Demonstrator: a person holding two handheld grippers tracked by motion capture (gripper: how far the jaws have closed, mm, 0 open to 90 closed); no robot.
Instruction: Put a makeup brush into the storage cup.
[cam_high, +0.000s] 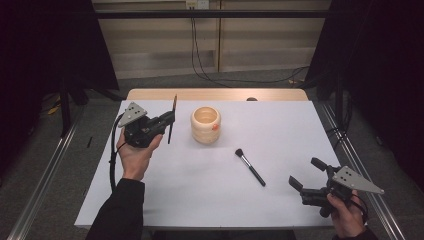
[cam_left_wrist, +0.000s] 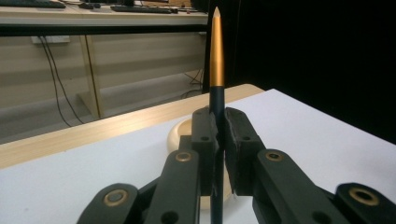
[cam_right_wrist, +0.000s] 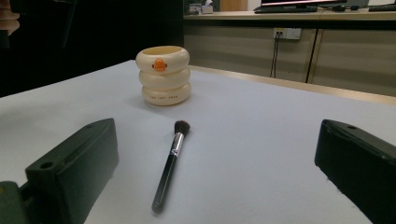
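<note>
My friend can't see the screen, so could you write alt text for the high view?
A person's left hand holds a black two-finger left gripper clamping a slim dark brush with a gold ferrule upright beside a cream ribbed cup on a white table. A black-handled makeup brush lies mid-table, and the right gripper waits open at the near right corner.

Left gripper (cam_high: 169, 119): black, brass-ringed screws, grey triangular plate, black trailing cable. Right gripper (cam_high: 306, 174) was alike. Person wore black sleeve (cam_high: 120, 210).
</note>
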